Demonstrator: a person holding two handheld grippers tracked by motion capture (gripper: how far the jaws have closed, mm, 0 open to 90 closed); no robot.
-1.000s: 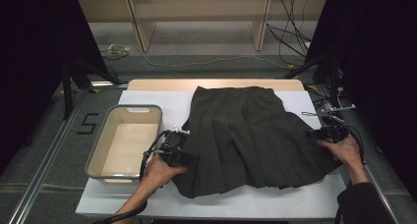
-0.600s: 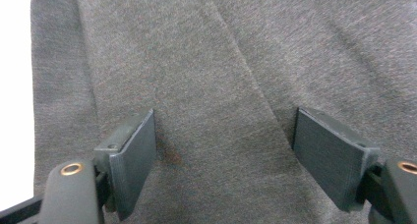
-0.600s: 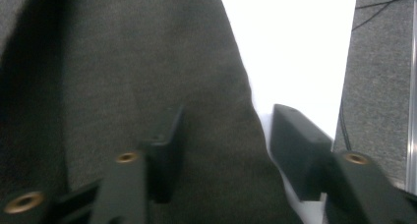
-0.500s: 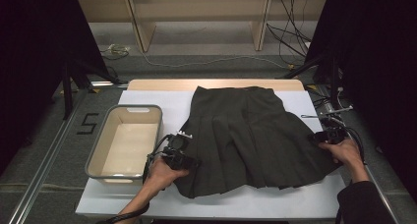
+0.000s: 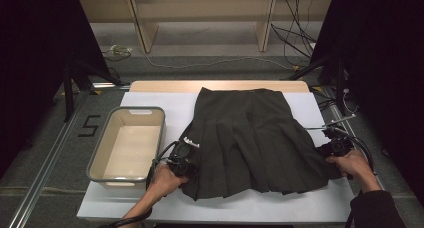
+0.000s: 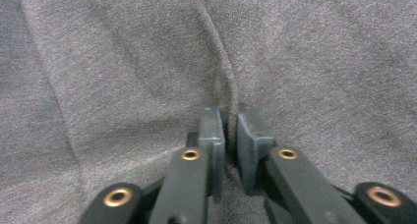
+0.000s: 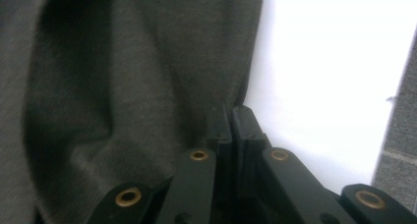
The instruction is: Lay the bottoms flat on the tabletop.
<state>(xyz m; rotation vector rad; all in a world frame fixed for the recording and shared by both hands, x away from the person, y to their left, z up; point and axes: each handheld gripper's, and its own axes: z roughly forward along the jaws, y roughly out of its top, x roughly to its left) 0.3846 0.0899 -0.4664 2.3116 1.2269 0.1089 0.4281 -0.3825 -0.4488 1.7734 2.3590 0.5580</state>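
High view overhead facing forward, gripper views close, sharing skirt (image 5: 250,138)

Skirt (image 5: 250,138) lies on table (image 5: 150,99), bin (image 5: 127,148) just left, perhaps touching.

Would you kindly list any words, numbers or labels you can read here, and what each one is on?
"5": dark digit marked on the grey floor mat left of the tub.
White label on the skirt at its left edge: too small and blurred to read.
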